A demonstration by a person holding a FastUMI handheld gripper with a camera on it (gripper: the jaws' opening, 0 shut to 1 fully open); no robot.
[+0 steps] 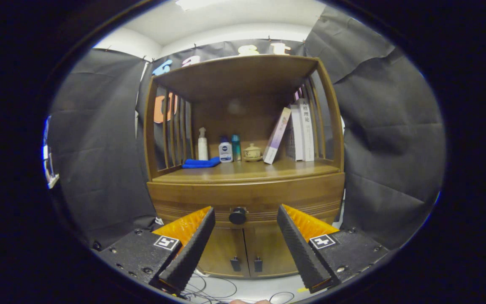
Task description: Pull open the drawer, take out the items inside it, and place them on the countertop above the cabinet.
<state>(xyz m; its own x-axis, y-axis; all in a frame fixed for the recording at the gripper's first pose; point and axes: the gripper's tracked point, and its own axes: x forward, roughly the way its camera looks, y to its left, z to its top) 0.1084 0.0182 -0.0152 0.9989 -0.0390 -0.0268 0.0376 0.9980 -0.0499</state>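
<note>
A wooden cabinet [247, 190] stands ahead of me. Its drawer [184, 200] is closed, with a dark round knob [238, 215] at its middle. My gripper [245, 213] is open, its two fingers spread wide; the knob appears between the fingertips, a little left of centre, and some way beyond them. Nothing is held. The countertop [247, 169] above the drawer is a wooden shelf surface. The drawer's contents are hidden.
On the countertop lie a blue cloth [201, 162], a white pump bottle [202, 145], two small bottles [225, 152], a lidded cup [252, 153] and several books [298, 133]. Two lower doors [245, 253] have small handles. Cables [209, 289] lie on the floor.
</note>
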